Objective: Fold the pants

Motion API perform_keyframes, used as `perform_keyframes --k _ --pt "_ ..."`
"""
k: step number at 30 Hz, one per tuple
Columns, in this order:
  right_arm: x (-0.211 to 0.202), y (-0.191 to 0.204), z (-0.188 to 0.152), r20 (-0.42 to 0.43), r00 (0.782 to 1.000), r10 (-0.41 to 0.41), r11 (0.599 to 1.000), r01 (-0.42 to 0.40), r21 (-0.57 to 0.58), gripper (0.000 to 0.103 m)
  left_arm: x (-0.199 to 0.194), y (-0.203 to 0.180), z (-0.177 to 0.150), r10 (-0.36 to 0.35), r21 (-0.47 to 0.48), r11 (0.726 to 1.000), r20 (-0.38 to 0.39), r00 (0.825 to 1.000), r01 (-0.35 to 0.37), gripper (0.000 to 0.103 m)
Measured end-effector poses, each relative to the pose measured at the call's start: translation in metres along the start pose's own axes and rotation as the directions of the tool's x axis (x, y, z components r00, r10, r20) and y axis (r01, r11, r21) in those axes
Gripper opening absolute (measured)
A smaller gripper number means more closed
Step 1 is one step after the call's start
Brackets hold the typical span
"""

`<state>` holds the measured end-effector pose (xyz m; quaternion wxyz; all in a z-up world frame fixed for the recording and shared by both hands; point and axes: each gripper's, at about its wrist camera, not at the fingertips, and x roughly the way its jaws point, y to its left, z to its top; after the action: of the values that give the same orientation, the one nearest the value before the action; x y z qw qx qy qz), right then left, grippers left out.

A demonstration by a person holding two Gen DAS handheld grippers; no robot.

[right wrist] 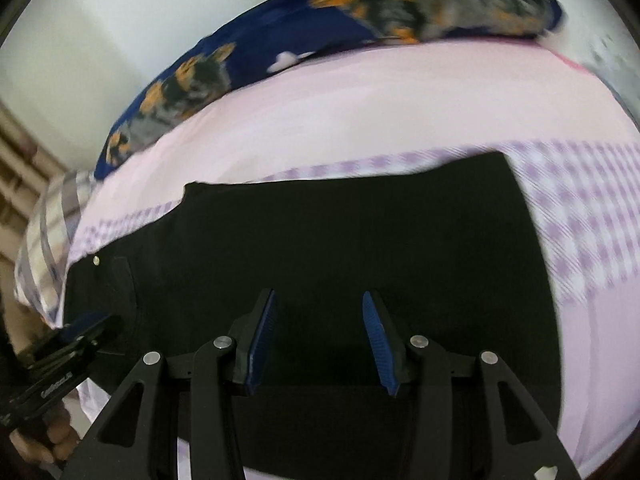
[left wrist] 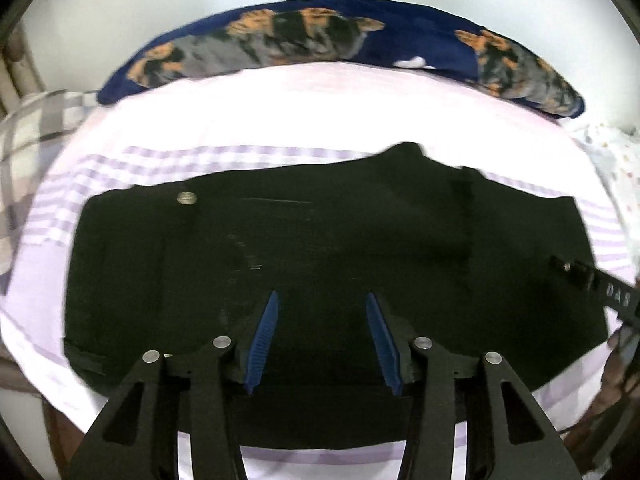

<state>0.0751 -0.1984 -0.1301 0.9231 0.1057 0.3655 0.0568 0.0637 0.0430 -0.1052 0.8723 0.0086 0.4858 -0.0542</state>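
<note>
The black pants (left wrist: 320,240) lie flat in a wide folded block on the pink and purple checked bed sheet (left wrist: 240,120), with a metal button (left wrist: 186,198) near their far left corner. My left gripper (left wrist: 322,296) hovers over the near part of the pants, jaws open, nothing between the blue pads (left wrist: 264,340). In the right wrist view the same pants (right wrist: 340,232) and button (right wrist: 96,260) show. My right gripper (right wrist: 320,294) is open above them, with no cloth between its pads. Each gripper shows at the edge of the other's view: the right gripper (left wrist: 600,292) and the left gripper (right wrist: 80,336).
A dark blue pillow with an orange and grey print (left wrist: 320,36) lies along the far side of the bed against a white wall. A plaid cloth (left wrist: 24,152) sits at the left. A hand (right wrist: 52,440) holds the left gripper. The sheet's near edge (left wrist: 320,456) runs below the pants.
</note>
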Motion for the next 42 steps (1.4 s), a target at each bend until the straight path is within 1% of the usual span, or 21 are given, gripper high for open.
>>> perform_keyframes --k 5,7,11,13,15,19,21,23,25,26,28,29,30,31,32,34,36,37,39,40,42 --pt "0.027 0.032 0.014 -0.021 0.999 -0.044 0.995 0.042 -0.087 0.042 -0.003 0.024 -0.005 0.039 -0.032 0.999 0.015 0.999 -0.039 0.051" --pt "0.031 0.038 0.02 -0.017 0.998 -0.058 0.995 0.056 -0.079 0.044 -0.009 0.031 -0.01 0.075 -0.028 0.997 0.039 0.996 -0.074 0.051" --pt "0.036 0.046 0.031 -0.023 1.0 -0.018 0.999 0.017 -0.052 0.043 -0.017 0.042 -0.017 0.113 -0.023 0.993 0.067 0.991 -0.112 0.055" --pt "0.04 0.054 0.035 -0.023 0.999 -0.022 0.998 0.021 -0.062 0.043 -0.021 0.05 -0.021 0.114 -0.028 0.993 0.073 0.991 -0.112 0.058" --pt "0.044 0.062 0.037 -0.024 0.999 -0.026 0.997 0.024 -0.074 0.043 -0.026 0.059 -0.026 0.121 -0.046 0.992 0.071 0.99 -0.118 0.058" --pt "0.052 0.08 0.039 -0.033 0.999 -0.016 0.995 0.012 -0.103 0.044 -0.04 0.087 -0.038 0.12 -0.111 0.987 0.067 0.99 -0.112 0.059" --pt "0.055 0.088 0.038 -0.036 0.999 -0.008 0.993 0.004 -0.118 0.044 -0.046 0.103 -0.043 0.105 -0.15 0.984 0.07 0.992 -0.093 0.059" --pt "0.058 0.097 0.036 -0.043 0.999 0.004 0.991 -0.009 -0.131 0.044 -0.053 0.128 -0.05 0.058 -0.229 0.973 0.069 0.996 -0.04 0.06" --pt "0.061 0.106 0.035 -0.054 0.998 0.029 0.989 -0.036 -0.14 0.043 -0.055 0.148 -0.057 -0.002 -0.309 0.951 0.071 0.997 0.024 0.06" --pt "0.063 0.111 0.034 -0.07 0.996 0.05 0.989 -0.059 -0.135 0.043 -0.053 0.161 -0.062 -0.039 -0.361 0.93 0.07 0.997 0.062 0.06" --pt "0.064 0.115 0.03 -0.079 0.995 0.055 0.991 -0.064 -0.117 0.046 -0.047 0.18 -0.072 -0.111 -0.451 0.884 0.062 0.992 0.127 0.06" --pt "0.064 0.118 0.028 -0.079 0.995 0.063 0.991 -0.071 -0.11 0.051 -0.045 0.187 -0.076 -0.145 -0.484 0.861 0.063 0.987 0.157 0.06" --pt "0.062 0.12 0.026 -0.08 0.994 0.075 0.991 -0.083 -0.105 0.056 -0.042 0.192 -0.081 -0.179 -0.519 0.834 0.064 0.982 0.186 0.06" --pt "0.059 0.122 0.023 -0.08 0.993 0.087 0.99 -0.095 -0.102 0.058 -0.038 0.198 -0.086 -0.225 -0.558 0.799 0.07 0.972 0.225 0.06" --pt "0.057 0.124 0.022 -0.079 0.992 0.095 0.989 -0.103 -0.102 0.06 -0.035 0.2 -0.088 -0.251 -0.577 0.778 0.077 0.965 0.249 0.06" --pt "0.049 0.129 0.018 -0.07 0.991 0.112 0.987 -0.119 -0.112 0.061 -0.03 0.204 -0.091 -0.29 -0.606 0.742 0.093 0.952 0.286 0.06" --pt "0.038 0.132 0.014 -0.057 0.991 0.125 0.984 -0.131 -0.123 0.062 -0.026 0.206 -0.093 -0.315 -0.621 0.721 0.101 0.944 0.307 0.06" --pt "0.034 0.132 0.012 -0.052 0.991 0.127 0.983 -0.132 -0.127 0.063 -0.023 0.208 -0.095 -0.329 -0.632 0.705 0.112 0.938 0.323 0.06" --pt "0.026 0.132 0.009 -0.043 0.99 0.133 0.982 -0.138 -0.128 0.064 -0.02 0.212 -0.095 -0.343 -0.649 0.679 0.134 0.93 0.344 0.06" --pt "0.023 0.131 0.008 -0.041 0.99 0.137 0.982 -0.141 -0.125 0.064 -0.018 0.216 -0.096 -0.355 -0.661 0.659 0.149 0.923 0.36 0.06" --pt "0.017 0.129 0.005 -0.039 0.989 0.144 0.983 -0.148 -0.11 0.064 -0.014 0.221 -0.096 -0.369 -0.678 0.629 0.171 0.913 0.381 0.06"
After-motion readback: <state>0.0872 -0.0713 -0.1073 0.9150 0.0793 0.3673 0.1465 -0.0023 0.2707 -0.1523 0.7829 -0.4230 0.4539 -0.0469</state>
